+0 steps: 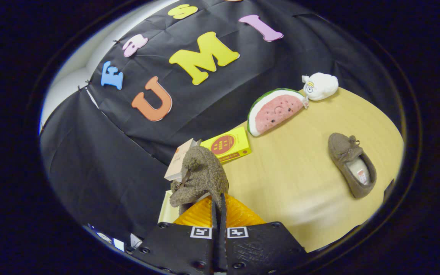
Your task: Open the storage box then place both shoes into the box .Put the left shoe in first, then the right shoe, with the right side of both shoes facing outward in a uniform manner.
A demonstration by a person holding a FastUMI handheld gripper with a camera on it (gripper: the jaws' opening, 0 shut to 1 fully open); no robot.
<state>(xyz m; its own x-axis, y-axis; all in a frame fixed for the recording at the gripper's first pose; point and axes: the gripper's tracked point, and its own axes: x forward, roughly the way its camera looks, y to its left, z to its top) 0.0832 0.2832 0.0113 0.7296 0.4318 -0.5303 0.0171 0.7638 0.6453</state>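
My gripper [219,202] is shut on a grey-brown fuzzy shoe [201,176], which hangs lifted from its pinched edge, toe pointing away from me. A second matching shoe [351,164] lies on the wooden table [296,183] well to the right of the fingers, its opening showing a pale insole. Just beyond and under the fingers is a pale rim of a container [165,208]; I cannot tell if it is the storage box.
A yellow box [228,145] and a pale book [179,160] lie behind the held shoe. A watermelon plush [273,111] and a white plush [320,86] sit at the table's far side. The black cloth wall stands close on the left.
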